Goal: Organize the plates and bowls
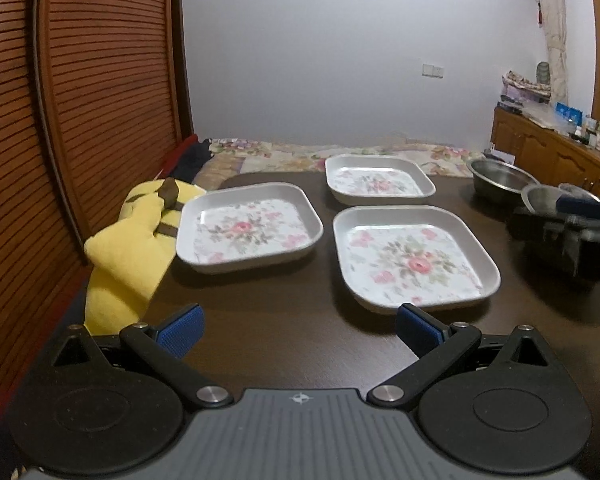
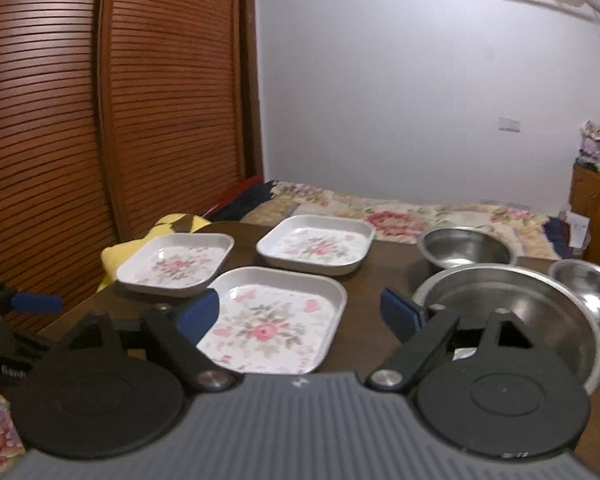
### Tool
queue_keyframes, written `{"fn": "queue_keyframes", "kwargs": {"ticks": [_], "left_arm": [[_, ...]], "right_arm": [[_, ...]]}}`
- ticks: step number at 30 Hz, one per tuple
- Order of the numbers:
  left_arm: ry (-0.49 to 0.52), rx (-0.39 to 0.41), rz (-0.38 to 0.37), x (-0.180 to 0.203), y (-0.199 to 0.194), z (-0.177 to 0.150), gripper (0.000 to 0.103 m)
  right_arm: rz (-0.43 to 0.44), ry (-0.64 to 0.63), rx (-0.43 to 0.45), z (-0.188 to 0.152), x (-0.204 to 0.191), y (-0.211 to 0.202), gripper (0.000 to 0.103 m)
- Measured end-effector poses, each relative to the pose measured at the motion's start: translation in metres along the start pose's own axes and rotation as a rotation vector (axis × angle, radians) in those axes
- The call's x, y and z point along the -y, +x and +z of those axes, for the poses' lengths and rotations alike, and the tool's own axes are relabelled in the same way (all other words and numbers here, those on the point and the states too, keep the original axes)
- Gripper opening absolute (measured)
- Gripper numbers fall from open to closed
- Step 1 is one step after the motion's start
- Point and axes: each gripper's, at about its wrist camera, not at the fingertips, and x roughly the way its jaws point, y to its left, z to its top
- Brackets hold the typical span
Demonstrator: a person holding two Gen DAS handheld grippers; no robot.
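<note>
Three square white plates with a pink flower print lie on the dark wooden table: one at the left, one at the back, one nearest. To their right stand three steel bowls, a wide one, a medium one and a small one. My left gripper hovers open over bare table, short of the plates. My right gripper is open above the nearest plate, with the plate showing between its blue pads and neither pad pressing on it.
A yellow plush toy lies at the table's left edge against the louvred wooden door. Behind the table is a bed with a floral cover. A wooden cabinet with clutter stands at the right.
</note>
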Motion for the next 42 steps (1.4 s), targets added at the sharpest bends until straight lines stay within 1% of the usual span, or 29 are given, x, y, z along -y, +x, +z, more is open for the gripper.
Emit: {"fn": "queue_keyframes", "kwargs": {"ticks": [1, 6, 7, 9, 11, 13, 15, 16, 18, 20, 23, 24, 26, 28, 30, 34, 42], "left_arm": [[-0.002, 0.006, -0.006, -0.003, 0.001, 0.002, 0.103], [-0.003, 0.011, -0.029, -0.011, 0.012, 0.009, 0.102], [-0.001, 0.009, -0.037, -0.011, 0.015, 0.010, 0.101], [-0.001, 0.004, -0.053, -0.012, 0.019, 0.012, 0.094], [-0.007, -0.001, -0.079, -0.013, 0.023, 0.013, 0.091], [-0.009, -0.009, -0.099, -0.012, 0.028, 0.014, 0.085], [-0.011, -0.014, -0.116, -0.010, 0.033, 0.015, 0.075], [-0.010, -0.016, -0.124, -0.010, 0.036, 0.016, 0.073], [-0.008, -0.023, -0.128, -0.008, 0.041, 0.017, 0.066], [0.000, -0.023, -0.129, -0.005, 0.046, 0.019, 0.062], [0.002, -0.029, -0.140, -0.002, 0.054, 0.021, 0.059], [0.002, -0.030, -0.144, -0.001, 0.056, 0.022, 0.054], [0.006, -0.042, -0.140, 0.001, 0.062, 0.023, 0.047], [0.007, -0.047, -0.150, 0.003, 0.066, 0.023, 0.046], [0.004, -0.053, -0.156, 0.005, 0.070, 0.023, 0.042], [-0.003, -0.066, -0.164, 0.007, 0.077, 0.022, 0.039], [-0.013, -0.085, -0.166, 0.008, 0.088, 0.020, 0.028]], "right_arm": [[0.007, -0.005, -0.006, 0.000, -0.002, 0.002, 0.083], [0.007, -0.035, -0.044, -0.004, -0.010, 0.013, 0.072], [0.006, -0.039, -0.050, -0.005, -0.011, 0.015, 0.069], [0.001, -0.046, -0.064, -0.008, -0.014, 0.019, 0.067], [-0.005, -0.053, -0.077, -0.010, -0.015, 0.023, 0.063], [-0.015, -0.051, -0.092, -0.012, -0.015, 0.028, 0.062], [-0.025, -0.047, -0.104, -0.014, -0.016, 0.032, 0.061], [-0.031, -0.040, -0.112, -0.015, -0.015, 0.034, 0.060], [-0.035, -0.022, -0.124, -0.017, -0.013, 0.038, 0.060], [-0.046, -0.021, -0.127, -0.018, -0.013, 0.040, 0.059], [-0.055, -0.009, -0.136, -0.020, -0.012, 0.042, 0.058], [-0.059, -0.006, -0.139, -0.020, -0.012, 0.044, 0.057], [-0.064, 0.009, -0.148, -0.022, -0.010, 0.046, 0.056], [-0.077, 0.008, -0.148, -0.023, -0.009, 0.047, 0.056], [-0.085, 0.011, -0.150, -0.024, -0.008, 0.048, 0.055], [-0.094, 0.017, -0.157, -0.026, -0.005, 0.051, 0.055], [-0.091, 0.056, -0.186, -0.030, -0.001, 0.060, 0.050]]}}
